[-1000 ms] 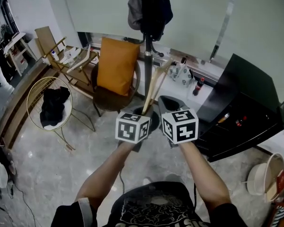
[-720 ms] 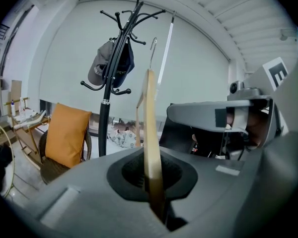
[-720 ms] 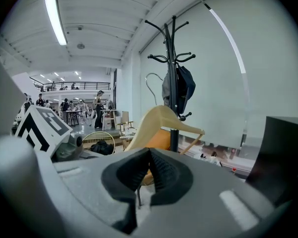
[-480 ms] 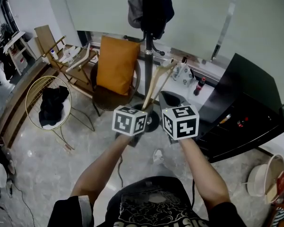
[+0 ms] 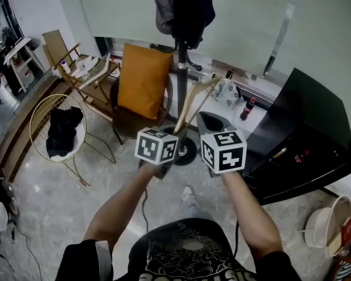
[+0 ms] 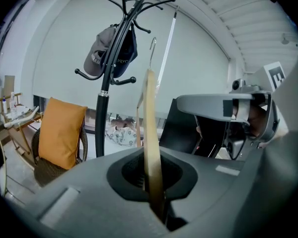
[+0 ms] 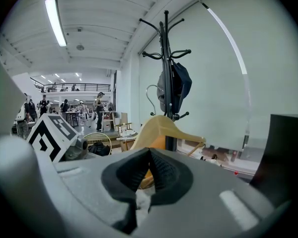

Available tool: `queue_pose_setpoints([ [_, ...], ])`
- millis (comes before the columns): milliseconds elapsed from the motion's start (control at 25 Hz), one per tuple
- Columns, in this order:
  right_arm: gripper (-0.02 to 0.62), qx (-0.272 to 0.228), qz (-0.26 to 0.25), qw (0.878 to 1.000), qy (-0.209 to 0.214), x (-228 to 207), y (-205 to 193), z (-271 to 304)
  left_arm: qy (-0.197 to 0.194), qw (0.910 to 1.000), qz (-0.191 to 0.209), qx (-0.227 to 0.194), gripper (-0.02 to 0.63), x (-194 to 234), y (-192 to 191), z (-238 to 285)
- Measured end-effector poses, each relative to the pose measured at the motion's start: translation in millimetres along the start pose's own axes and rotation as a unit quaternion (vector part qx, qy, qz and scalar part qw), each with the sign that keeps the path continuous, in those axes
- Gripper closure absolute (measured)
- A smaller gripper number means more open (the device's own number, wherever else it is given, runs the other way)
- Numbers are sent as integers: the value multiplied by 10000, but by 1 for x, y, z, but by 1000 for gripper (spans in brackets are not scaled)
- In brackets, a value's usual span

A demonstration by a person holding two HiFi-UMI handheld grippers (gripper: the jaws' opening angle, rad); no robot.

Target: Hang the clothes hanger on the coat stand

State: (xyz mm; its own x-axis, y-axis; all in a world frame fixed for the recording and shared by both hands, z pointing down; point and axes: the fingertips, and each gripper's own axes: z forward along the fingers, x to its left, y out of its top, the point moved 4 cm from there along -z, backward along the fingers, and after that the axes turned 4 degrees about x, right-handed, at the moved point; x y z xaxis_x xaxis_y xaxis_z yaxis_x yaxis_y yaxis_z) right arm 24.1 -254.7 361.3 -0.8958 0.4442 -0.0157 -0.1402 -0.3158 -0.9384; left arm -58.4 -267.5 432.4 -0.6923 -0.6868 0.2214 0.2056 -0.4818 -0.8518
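A pale wooden hanger [image 5: 193, 101] with a metal hook stands upright in my left gripper [image 5: 174, 136], which is shut on its lower end. In the left gripper view the hanger [image 6: 150, 133] rises edge-on out of the left gripper [image 6: 151, 175]. Its hook is just right of the black coat stand [image 6: 105, 93]. The coat stand [image 5: 182, 57] rises straight ahead and carries a cap and a dark garment [image 5: 184, 7]. My right gripper [image 5: 209, 122] is beside the left one, shut and holding nothing. In the right gripper view the hanger [image 7: 164, 128] lies beyond the closed right gripper [image 7: 148, 155], in front of the stand [image 7: 166, 58].
A chair with an orange cushion [image 5: 143, 81] stands left of the stand's base. A round wire chair with black cloth [image 5: 58, 127] and a wooden folding chair [image 5: 76, 63] are farther left. A black cabinet [image 5: 304, 127] is at the right, a cola bottle [image 5: 244, 108] beside it.
Both grippers and the hanger have drifted slightly toward the coat stand, which now looks nearer. A foot has come into view on the floor below the grippers.
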Motion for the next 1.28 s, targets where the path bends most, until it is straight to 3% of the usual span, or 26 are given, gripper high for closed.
queue_pose_setpoints([
  [1280,595,166,59,9995,274,-43,22,109,-304,9985,-47,455,603,91,9,74],
])
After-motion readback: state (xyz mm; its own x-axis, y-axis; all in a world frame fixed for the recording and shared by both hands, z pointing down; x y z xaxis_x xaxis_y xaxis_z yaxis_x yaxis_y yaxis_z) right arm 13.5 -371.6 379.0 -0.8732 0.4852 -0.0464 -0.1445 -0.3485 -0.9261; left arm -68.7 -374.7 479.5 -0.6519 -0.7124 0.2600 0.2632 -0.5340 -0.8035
